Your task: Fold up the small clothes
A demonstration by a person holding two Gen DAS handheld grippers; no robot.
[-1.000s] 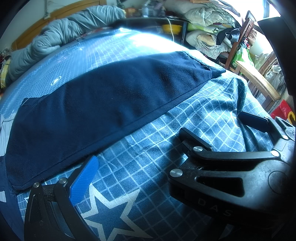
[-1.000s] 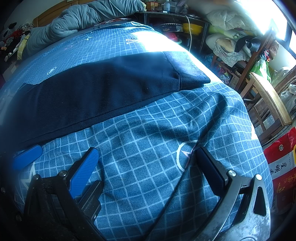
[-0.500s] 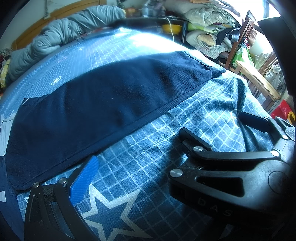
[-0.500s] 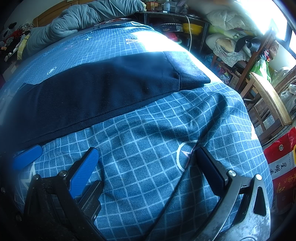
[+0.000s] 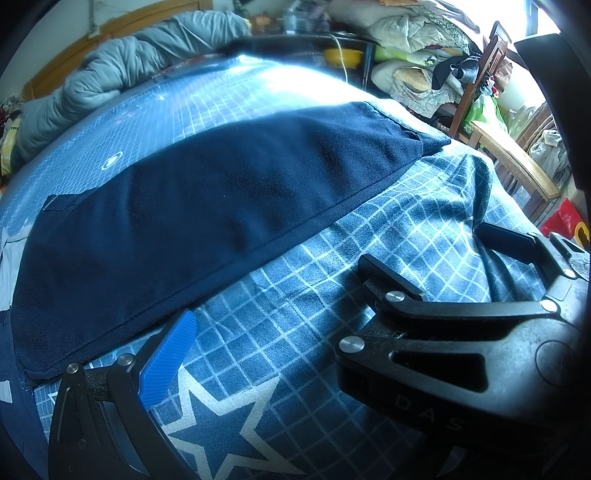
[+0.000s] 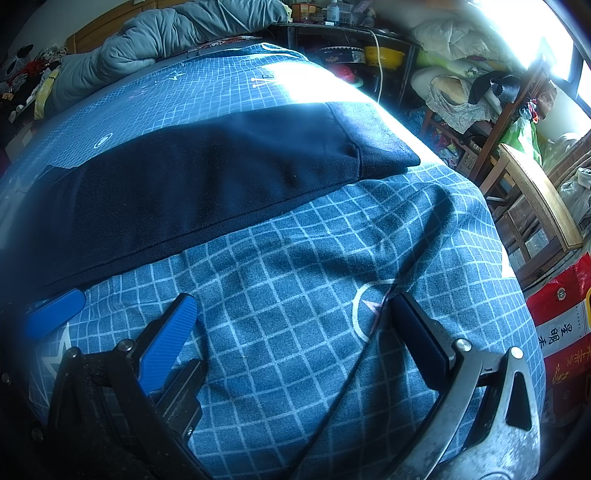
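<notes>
A dark navy garment (image 5: 221, 221) is laid flat and folded into a long band across the bed (image 5: 295, 332), which is covered with a blue checked sheet printed with white stars and circles. The garment runs from the near left edge of the bed towards the far right corner, where its narrow end (image 6: 384, 151) lies close to the bed's right edge in bright sunlight. Its long hemmed side faces both grippers. The left gripper (image 5: 277, 325) is held low over the sheet just beside that hem, its fingers spread wide and nothing held between them; its blue-padded finger (image 5: 166, 362) lies just beside the hem, though contact cannot be judged. The right gripper (image 6: 295, 332) is likewise spread apart and empty, poised over bare, slightly wrinkled sheet nearer the bed's right edge, apart from the garment. A grey quilt (image 6: 166, 33) is bunched along the far edge of the bed. A wooden chair (image 6: 535, 206) is seen beside the bed's right edge.
</notes>
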